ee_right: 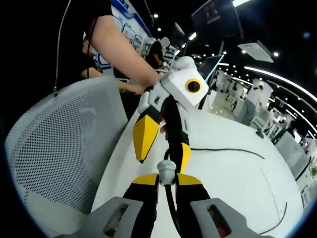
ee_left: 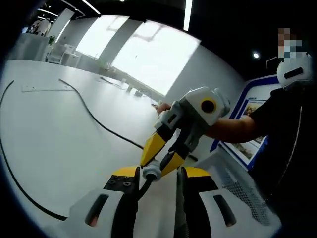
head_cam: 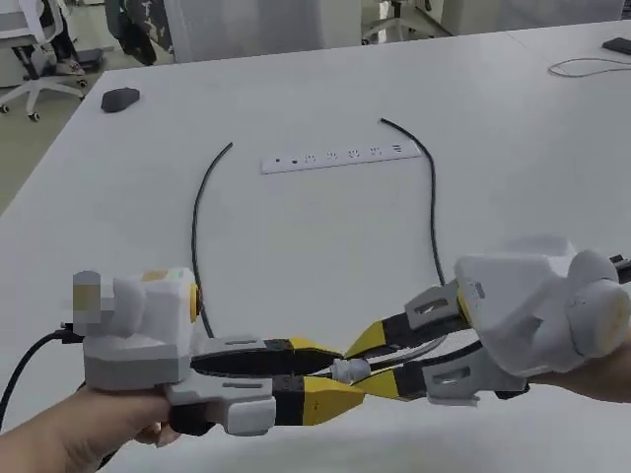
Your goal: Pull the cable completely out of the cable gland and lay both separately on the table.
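Jaws of the right gripper (head_cam: 378,363) are pinching the cable (head_cam: 195,227) just right of the cable gland (head_cam: 345,371); left gripper (head_cam: 328,372) jaws are flanking the gland from the left, grip impossible to tell; both are hovering above the near surface (head_cam: 315,246); the gland's axis is running left-right, so the pull is probably going straight apart.

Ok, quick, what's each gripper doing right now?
Left gripper: jaws straddle the cable; grip cannot be told.
Right gripper: closed on the cable gland.
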Tool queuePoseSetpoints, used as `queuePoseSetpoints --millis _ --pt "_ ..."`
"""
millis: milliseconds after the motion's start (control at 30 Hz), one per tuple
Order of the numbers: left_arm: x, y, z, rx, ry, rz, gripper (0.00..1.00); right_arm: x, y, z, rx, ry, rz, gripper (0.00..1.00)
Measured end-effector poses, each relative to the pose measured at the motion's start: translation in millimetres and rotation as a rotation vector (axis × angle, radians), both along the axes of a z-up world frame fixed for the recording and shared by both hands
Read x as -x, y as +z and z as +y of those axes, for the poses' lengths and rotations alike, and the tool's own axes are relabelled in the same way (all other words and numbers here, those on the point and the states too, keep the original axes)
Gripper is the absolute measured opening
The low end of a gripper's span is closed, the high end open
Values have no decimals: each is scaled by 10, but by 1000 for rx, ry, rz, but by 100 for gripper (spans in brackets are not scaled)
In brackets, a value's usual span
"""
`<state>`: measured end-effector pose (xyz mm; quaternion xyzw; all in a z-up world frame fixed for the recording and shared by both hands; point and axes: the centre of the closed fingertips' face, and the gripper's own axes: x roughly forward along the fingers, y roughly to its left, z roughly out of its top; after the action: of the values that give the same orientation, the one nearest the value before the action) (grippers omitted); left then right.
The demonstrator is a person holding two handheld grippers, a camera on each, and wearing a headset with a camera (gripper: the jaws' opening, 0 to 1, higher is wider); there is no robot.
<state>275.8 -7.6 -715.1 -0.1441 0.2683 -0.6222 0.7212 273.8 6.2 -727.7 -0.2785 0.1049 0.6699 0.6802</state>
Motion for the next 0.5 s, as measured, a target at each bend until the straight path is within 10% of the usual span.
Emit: queuePoseSetpoints --millis 500 --pt "0 -9 -26 -25 1 19 19 40 61 -33 -29 15 -8 7"
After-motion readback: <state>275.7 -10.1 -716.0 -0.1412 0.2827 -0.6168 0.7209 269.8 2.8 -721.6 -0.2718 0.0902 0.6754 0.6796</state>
